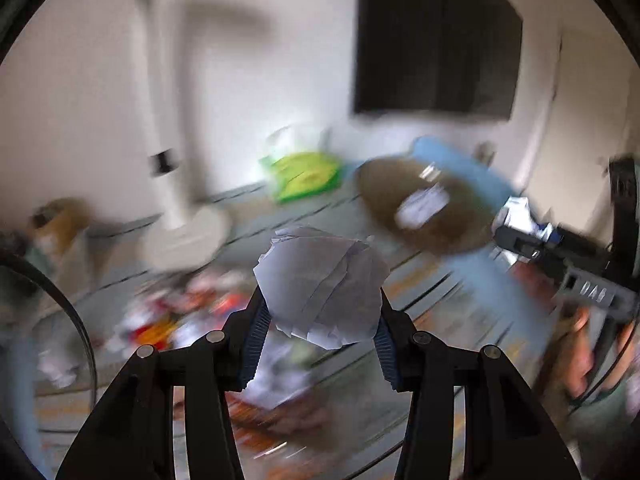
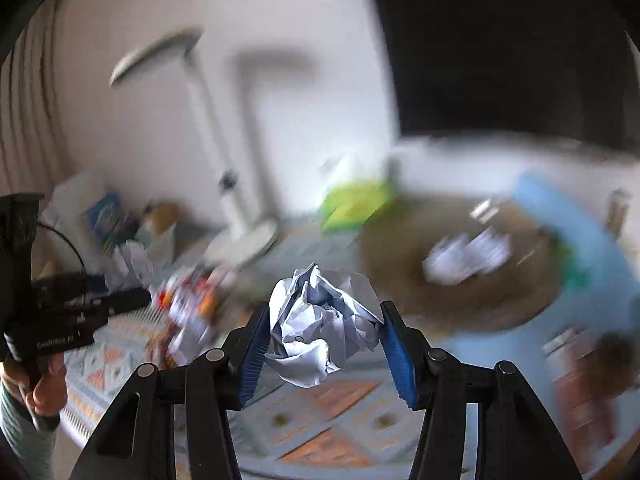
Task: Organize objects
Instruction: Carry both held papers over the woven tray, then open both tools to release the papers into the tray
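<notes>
- The left gripper [image 1: 320, 304] is clamped on a crumpled white paper ball [image 1: 322, 280] between its jaws.
- The right gripper [image 2: 324, 320] is clamped on another crumpled white paper wad [image 2: 320, 320].
- Step in hand seems to be carrying; next, release both over the round brown basket [image 2: 460, 312] ahead.

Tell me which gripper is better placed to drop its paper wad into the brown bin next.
Right, probably. Both the left gripper and the right gripper hold a paper wad, but the brown bin looms larger and closer ahead in the right view; in the left view it sits farther off to the side.
</notes>
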Motion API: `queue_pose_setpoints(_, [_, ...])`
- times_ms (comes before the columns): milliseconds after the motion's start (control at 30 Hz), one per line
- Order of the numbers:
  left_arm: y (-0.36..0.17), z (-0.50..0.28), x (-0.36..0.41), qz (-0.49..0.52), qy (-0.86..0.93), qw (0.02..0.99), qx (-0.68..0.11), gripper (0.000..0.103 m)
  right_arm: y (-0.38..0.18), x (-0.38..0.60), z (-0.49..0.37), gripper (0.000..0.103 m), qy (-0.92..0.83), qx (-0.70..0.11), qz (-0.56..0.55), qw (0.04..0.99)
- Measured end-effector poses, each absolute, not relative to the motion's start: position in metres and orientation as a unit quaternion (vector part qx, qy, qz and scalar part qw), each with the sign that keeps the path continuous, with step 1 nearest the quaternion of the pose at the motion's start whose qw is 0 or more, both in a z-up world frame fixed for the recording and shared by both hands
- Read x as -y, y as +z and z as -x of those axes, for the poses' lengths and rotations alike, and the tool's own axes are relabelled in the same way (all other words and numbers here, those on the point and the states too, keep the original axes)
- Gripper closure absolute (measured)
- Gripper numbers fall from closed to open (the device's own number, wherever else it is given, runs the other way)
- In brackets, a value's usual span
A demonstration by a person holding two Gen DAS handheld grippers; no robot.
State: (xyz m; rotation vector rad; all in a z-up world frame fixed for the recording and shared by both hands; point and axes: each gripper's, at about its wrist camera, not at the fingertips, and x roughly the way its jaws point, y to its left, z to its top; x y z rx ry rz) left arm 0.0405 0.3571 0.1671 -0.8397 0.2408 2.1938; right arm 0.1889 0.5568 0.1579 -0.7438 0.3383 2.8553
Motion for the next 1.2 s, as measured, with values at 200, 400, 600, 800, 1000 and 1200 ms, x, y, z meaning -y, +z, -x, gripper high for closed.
queue_pose_setpoints(200, [0.185,-0.037,-0.461,0.345,0.841,0.412,-0.058,0.058,0.189,-0.640,-0.200,0.050,0.949,-0.146,0.222,0.168])
queue_pose_setpoints(400, [0.163,-0.033,-0.542,0.357,0.828,0.427,-0.072,0.058,0.176,-0.691,-0.186,0.050,0.930,-0.171,0.258,0.199])
queue_pose_setpoints(600, [0.145,-0.033,-0.566,0.336,0.831,0.428,-0.116,0.058,0.139,-0.706,-0.168,0.050,0.913,-0.169,0.309,0.206])
queue_pose_setpoints(800, [0.142,-0.028,-0.577,0.330,0.819,0.453,-0.122,0.032,0.137,-0.703,-0.155,0.033,0.910,-0.148,0.318,0.221])
queue_pose_setpoints(1000, [0.145,-0.020,-0.564,0.328,0.829,0.442,-0.105,0.032,0.145,-0.712,-0.171,0.029,0.909,-0.158,0.300,0.242])
queue_pose_setpoints(1200, [0.177,-0.026,-0.524,0.295,0.844,0.442,-0.072,0.032,0.160,-0.699,-0.180,0.029,0.916,-0.162,0.285,0.230])
